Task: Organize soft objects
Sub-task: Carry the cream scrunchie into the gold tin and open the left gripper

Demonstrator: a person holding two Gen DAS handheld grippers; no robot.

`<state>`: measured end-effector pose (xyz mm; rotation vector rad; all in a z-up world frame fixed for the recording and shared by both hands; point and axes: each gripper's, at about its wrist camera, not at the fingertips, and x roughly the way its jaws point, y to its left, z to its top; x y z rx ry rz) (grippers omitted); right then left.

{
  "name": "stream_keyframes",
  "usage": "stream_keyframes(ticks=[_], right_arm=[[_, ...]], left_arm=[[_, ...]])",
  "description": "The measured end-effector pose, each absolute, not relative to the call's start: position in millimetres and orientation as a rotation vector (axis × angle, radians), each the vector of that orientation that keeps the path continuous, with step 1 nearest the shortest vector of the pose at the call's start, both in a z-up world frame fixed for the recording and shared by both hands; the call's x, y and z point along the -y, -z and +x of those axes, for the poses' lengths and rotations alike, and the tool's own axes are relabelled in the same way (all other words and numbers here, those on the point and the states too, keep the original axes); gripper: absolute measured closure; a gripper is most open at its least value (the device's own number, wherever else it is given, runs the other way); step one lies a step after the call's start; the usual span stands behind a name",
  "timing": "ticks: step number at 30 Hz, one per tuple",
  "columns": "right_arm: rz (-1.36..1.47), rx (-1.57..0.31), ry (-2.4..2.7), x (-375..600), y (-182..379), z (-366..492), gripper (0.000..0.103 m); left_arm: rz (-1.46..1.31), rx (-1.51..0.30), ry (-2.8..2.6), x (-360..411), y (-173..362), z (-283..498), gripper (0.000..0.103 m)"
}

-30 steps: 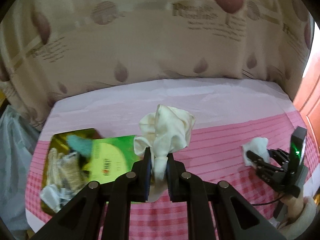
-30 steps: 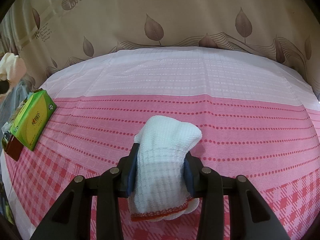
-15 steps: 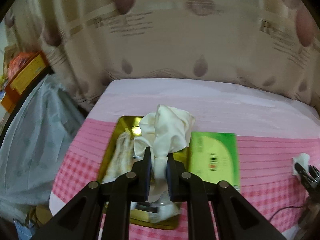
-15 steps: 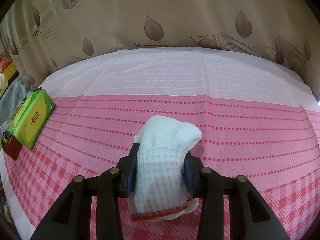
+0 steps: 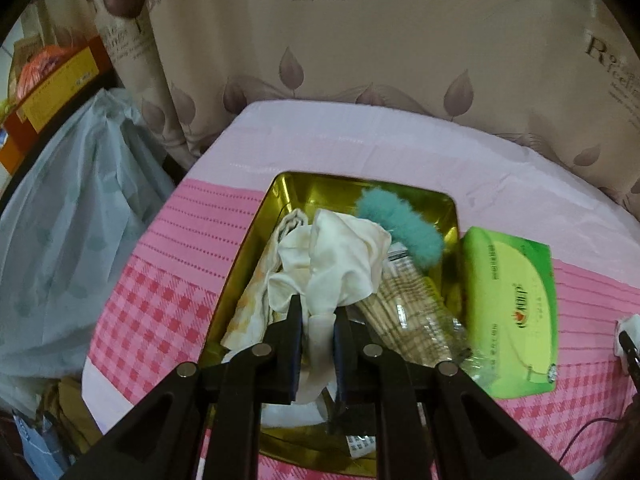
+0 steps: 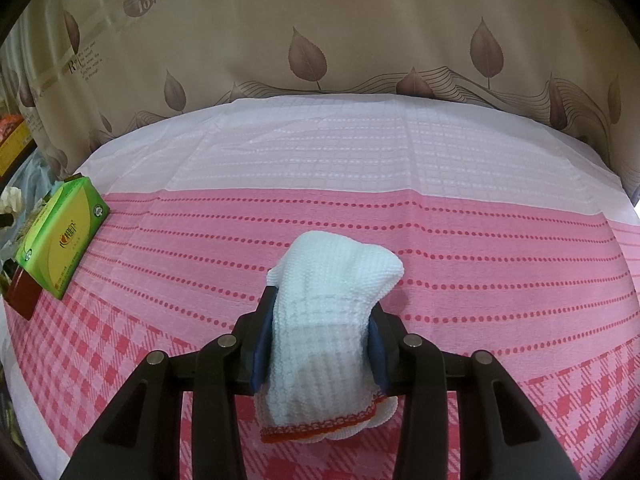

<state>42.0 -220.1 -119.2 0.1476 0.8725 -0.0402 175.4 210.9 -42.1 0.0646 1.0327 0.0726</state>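
Curtain point(image 6: 360, 20): beige, printed with brown leaves and lettering, hanging behind the far edge of the worktop.
Worktop point(image 6: 480, 240): covered by a pink cloth, pale at the far side, dotted stripes in the middle, checks at the near side.
Plastic bag point(image 5: 72, 220): pale grey-blue, bulging beside the worktop's left end.
Gold tray point(image 5: 400, 192): at the left end of the worktop, holding a cream cloth, a checked item in clear wrap and a teal fluffy piece point(image 5: 400, 228) towards its far side.
Green tissue pack point(image 5: 512, 312): lies flat just beside the tray's right edge.
Left gripper point(image 5: 318, 320): above the tray, pointing steeply down; its fingers are pressed almost together on a cream crumpled cloth point(image 5: 336, 264), which bunches up above the tips over the tray's contents.
Right gripper point(image 6: 320, 312): over the striped middle of the worktop, well apart from the tray; fingers part-closed, clamped on both sides of a white knitted glove point(image 6: 324, 320) with a red cuff edge hanging nearest the camera.
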Motion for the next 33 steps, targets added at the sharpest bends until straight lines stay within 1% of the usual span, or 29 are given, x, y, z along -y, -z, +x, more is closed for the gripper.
stream_keyframes(ticks=[3, 7, 11, 12, 13, 15, 17, 20, 33], right_arm=[[0.145, -0.873, 0.042, 219.6, 118.6, 42.6, 0.065], [0.144, -0.873, 0.043, 220.3, 118.5, 42.7, 0.065], [0.141, -0.874, 0.045, 220.9, 119.1, 43.7, 0.064], [0.141, -0.875, 0.046, 221.4, 119.2, 43.7, 0.064], [0.14, -0.875, 0.046, 220.8, 119.5, 44.3, 0.064], [0.139, -0.875, 0.047, 220.8, 119.5, 44.2, 0.064], [0.136, -0.876, 0.049, 219.9, 119.5, 44.3, 0.064], [0.133, -0.876, 0.051, 219.5, 119.6, 44.3, 0.064], [0.117, -0.88, 0.056, 218.2, 120.1, 45.1, 0.063]], left_arm=[[0.054, -1.049, -0.075, -215.6, 51.3, 180.0, 0.088], [0.063, -1.06, -0.084, -217.6, 60.6, 183.5, 0.087], [0.065, -1.061, -0.085, -218.9, 64.4, 184.8, 0.083], [0.069, -1.058, -0.089, -218.6, 64.5, 184.1, 0.081], [0.072, -1.057, -0.095, -219.2, 65.0, 184.2, 0.075], [0.073, -1.047, -0.096, -218.8, 63.7, 183.0, 0.072], [0.078, -1.04, -0.104, -218.0, 61.0, 181.4, 0.066], [0.088, -1.02, -0.117, -217.2, 54.7, 177.6, 0.064], [0.123, -0.897, -0.138, -211.2, 16.0, 147.6, 0.064]])
